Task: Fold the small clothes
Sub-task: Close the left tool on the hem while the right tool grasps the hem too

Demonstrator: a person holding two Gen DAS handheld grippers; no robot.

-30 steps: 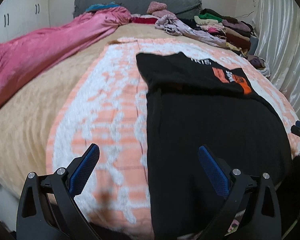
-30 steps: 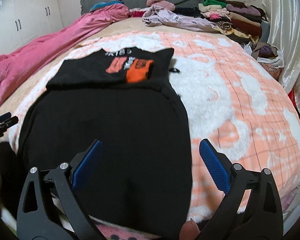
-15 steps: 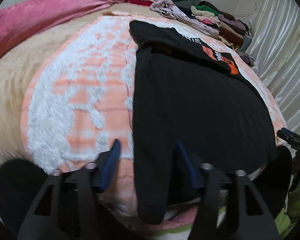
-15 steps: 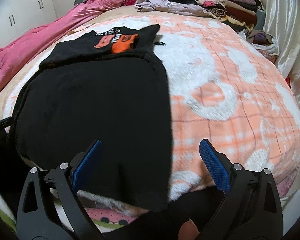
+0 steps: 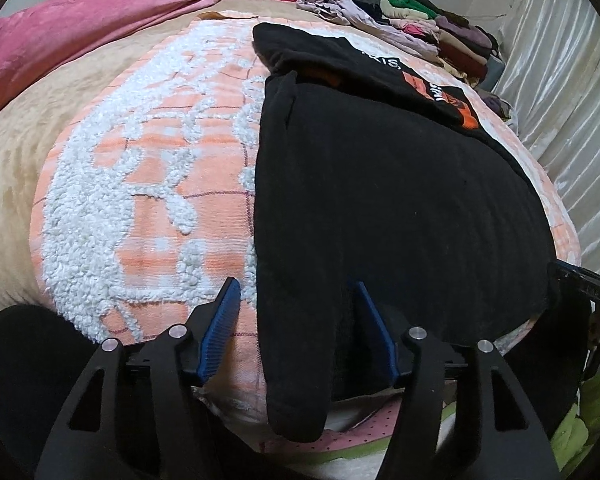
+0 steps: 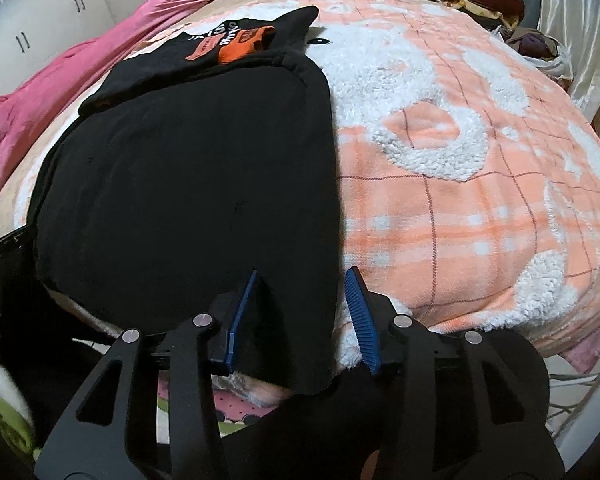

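Observation:
A black garment (image 5: 380, 184) with orange and white print at its far end lies flat on the orange and white blanket (image 5: 148, 184); its near hem hangs over the bed's edge. My left gripper (image 5: 296, 308) is partly open, its jaws either side of the hem's left corner, not clamped. In the right wrist view the same garment (image 6: 188, 168) fills the left half. My right gripper (image 6: 302, 304) is partly open, its jaws astride the hem's right corner.
A pink quilt (image 5: 80, 28) lies along the bed's left side. Piles of folded and loose clothes (image 5: 428, 28) sit at the head of the bed. White curtains (image 5: 572, 92) hang on the right. White cupboards (image 6: 40, 32) stand at the left.
Both grippers have dropped to the bed's near edge and narrowed their jaws around the two corners of the black garment's hem.

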